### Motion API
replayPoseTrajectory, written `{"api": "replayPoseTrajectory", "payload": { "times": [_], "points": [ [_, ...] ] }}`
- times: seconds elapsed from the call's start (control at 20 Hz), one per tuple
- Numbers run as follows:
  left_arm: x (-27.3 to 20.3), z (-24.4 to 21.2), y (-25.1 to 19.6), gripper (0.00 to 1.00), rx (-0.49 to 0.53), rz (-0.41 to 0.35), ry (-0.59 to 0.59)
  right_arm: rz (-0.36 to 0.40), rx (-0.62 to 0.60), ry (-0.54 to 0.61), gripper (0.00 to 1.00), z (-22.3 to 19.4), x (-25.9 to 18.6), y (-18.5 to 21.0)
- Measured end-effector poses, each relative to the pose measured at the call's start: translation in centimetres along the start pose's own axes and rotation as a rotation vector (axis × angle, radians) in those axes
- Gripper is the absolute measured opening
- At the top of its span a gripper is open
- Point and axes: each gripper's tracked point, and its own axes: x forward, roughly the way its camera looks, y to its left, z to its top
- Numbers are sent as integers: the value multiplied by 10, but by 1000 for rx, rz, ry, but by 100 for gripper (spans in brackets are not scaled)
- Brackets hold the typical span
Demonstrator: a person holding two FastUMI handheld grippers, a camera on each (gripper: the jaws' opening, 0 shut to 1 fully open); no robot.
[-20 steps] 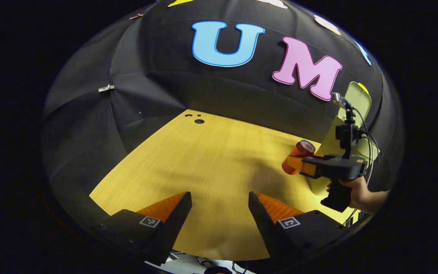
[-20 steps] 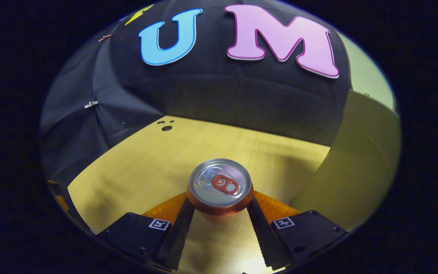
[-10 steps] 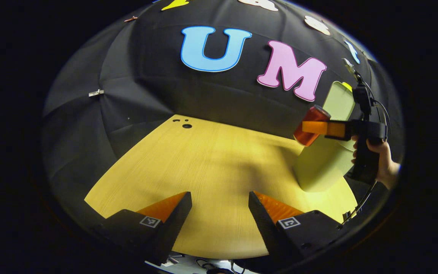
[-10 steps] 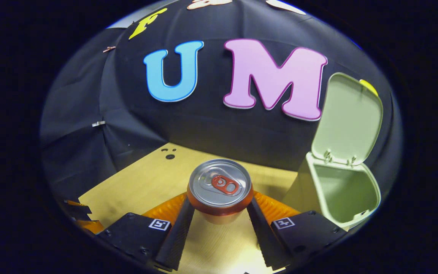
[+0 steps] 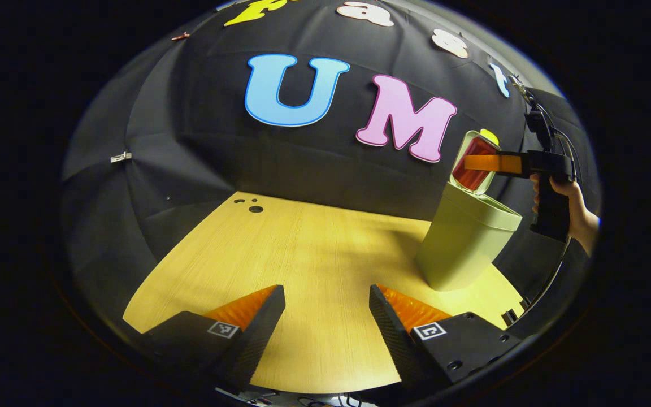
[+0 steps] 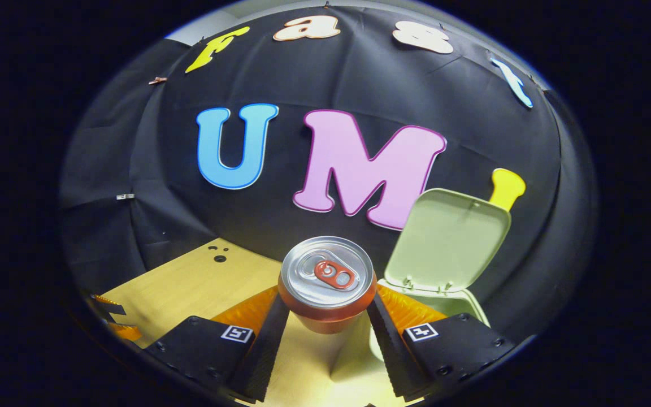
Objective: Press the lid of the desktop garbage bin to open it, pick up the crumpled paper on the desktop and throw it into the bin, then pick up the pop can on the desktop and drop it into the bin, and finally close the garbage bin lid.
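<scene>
Pop can (image 6: 326, 285) sits clamped between the two fingers of the right gripper (image 6: 328, 316), one finger pressing on each side of its reddish body, with the silver top and its pull tab facing the camera in the right gripper view. Just beyond the can and a little to its right in that view is the garbage bin (image 6: 461, 305), pale green, with its lid (image 6: 450, 243) swung up and standing open behind the mouth; a yellow tab (image 6: 505, 188) sticks up from the lid's top edge. From the left gripper view the same bin (image 5: 461, 240) stands on the wooden desktop (image 5: 314, 254) close to the black cloth wall, and the can (image 5: 472, 164) is held above the bin's rim, in front of the raised lid (image 5: 461, 148), by the right gripper (image 5: 489, 163) with a hand (image 5: 574, 206) wrapped around its handle on the far side of the bin. Whether the can is right over the opening or slightly short of it is hard to judge from that angle. The left gripper (image 5: 327, 316) hangs over the near part of the desktop, well away from the bin, its fingers spread apart with nothing between them
</scene>
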Motion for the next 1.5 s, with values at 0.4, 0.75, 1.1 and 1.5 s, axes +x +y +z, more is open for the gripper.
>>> {"api": "replayPoseTrajectory", "payload": {
  "times": [0.4,0.75,1.1,1.5],
  "points": [
    [-2,15,-3,96,-17,-7,-35,-135,23,-25,82,16,-16,-77],
    [18,16,-17,96,-68,57,-15,-138,54,25,82,-20,4,-122],
    [35,-3,-47,96,-49,105,38,-86,78,117,82,-76,27,-135],
    [43,-18,-87,96,-62,182,71,47,111,139,84,-89,40,-125]
  ]
}}
